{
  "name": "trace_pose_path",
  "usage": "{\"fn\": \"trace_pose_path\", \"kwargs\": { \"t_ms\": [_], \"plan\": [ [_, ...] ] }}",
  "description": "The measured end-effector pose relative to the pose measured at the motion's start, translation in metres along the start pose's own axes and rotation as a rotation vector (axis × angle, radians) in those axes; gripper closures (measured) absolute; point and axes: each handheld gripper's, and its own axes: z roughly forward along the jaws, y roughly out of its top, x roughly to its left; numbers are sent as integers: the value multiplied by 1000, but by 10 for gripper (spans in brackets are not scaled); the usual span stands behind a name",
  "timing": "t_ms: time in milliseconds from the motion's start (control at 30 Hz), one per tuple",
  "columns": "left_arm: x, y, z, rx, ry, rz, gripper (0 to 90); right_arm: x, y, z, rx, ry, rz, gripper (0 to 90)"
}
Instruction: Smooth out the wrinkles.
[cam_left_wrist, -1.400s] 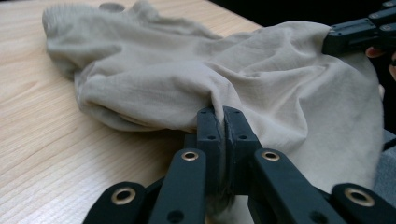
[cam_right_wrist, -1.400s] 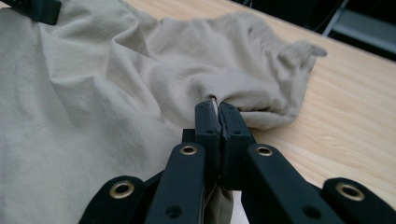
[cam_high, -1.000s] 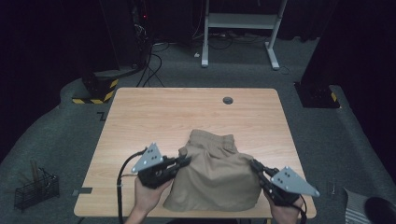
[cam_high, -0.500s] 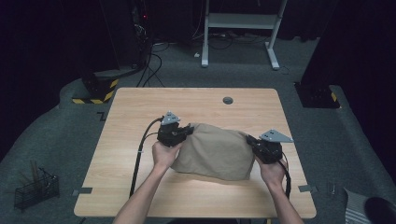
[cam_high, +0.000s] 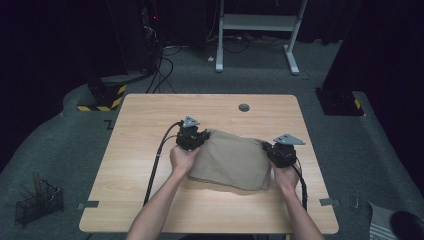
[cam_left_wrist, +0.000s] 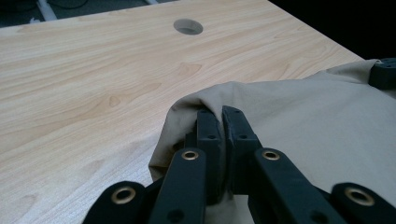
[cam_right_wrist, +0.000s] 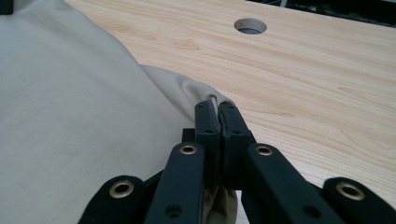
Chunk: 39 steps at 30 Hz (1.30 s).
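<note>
- Tan woven fabric fills the near ground of both gripper views: a soft cloth (cam_high: 231, 160) lying on the middle of the wooden table (cam_high: 140, 125), a little toward the person's side, in a loose folded layer.
- Nearest the person, two forearms come up from the bottom of the high view, one hand on each tool.
- On the cloth's left far corner sits the left gripper (cam_left_wrist: 220, 122), its black jaws clenched on a bunched fold of the fabric; the cloth wraps up over the jaw tips.
- On the right edge, the right gripper (cam_right_wrist: 215, 112) is likewise clamped tight on a pinch of hem, with the fabric passing down between the jaws.
- Handling, as I judge it: light, limp and not fragile. It will sag and drape between the two grips, so the corners must be held apart to keep it flat. The weave looks matte, not slippery, so a firm pinch should hold.
- Best holds look to be the corners or hems, where layers double up; a grip on a single mid-panel layer would only lift a peak.
- Beyond the cloth lies bare wood, then a round cable hole (cam_high: 244, 107) near the table's far edge.
- Farther off, a white desk frame (cam_high: 260, 25) stands on dark floor.
</note>
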Motion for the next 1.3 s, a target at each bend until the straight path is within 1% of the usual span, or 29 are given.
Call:
{"fn": "trace_pose_path", "kwargs": {
  "t_ms": [167, 233, 267, 333, 400, 467, 500, 533, 700, 733, 800, 900, 1000, 1067, 1167, 1300],
  "plan": [
    [3, -6, 2, 3, 8, -13, 864, -1, -1, 5, -15, -2, 8, 879],
    [3, -9, 1, 9, 9, -5, 864, -2, -1, 7, -19, 3, 22, 879],
    [3, -9, 0, 13, 16, 6, 863, -2, -1, 7, -21, 3, 24, 878],
    [1, -9, 0, 21, 31, 28, 863, -1, 0, 9, -20, -4, 10, 876],
    [0, -9, -2, 25, 51, 48, 863, 2, 4, 10, -12, -19, -23, 876],
    [1, -9, -4, 28, 61, 52, 863, 4, 11, 11, -17, -21, -29, 876],
    [2, -10, -5, 27, 60, 45, 862, 4, 13, 11, -24, -15, -30, 875],
    [3, -11, -5, 27, 62, 43, 862, 4, 14, 12, -17, -9, -20, 874],
    [6, -17, -3, 47, 81, 43, 861, 6, 16, 21, 2, -9, -35, 873],
    [7, -18, -3, 47, 80, 38, 861, 7, 16, 23, 8, -9, -36, 873],
    [8, -19, -3, 49, 80, 40, 862, 7, 16, 24, 13, -7, -32, 873],
    [10, -21, -5, 45, 71, 26, 861, 6, 16, 27, 23, 3, -29, 873],
    [12, -23, -6, 47, 72, 29, 861, 7, 17, 28, 28, 9, -25, 873],
    [13, -25, -5, 48, 67, 17, 861, 7, 16, 31, 36, 13, -25, 872],
    [14, -26, -5, 52, 69, 13, 861, 6, 13, 36, 52, 15, -14, 872],
    [15, -28, -3, 56, 67, 0, 861, 5, 12, 39, 60, 23, -2, 870]
  ]
}}
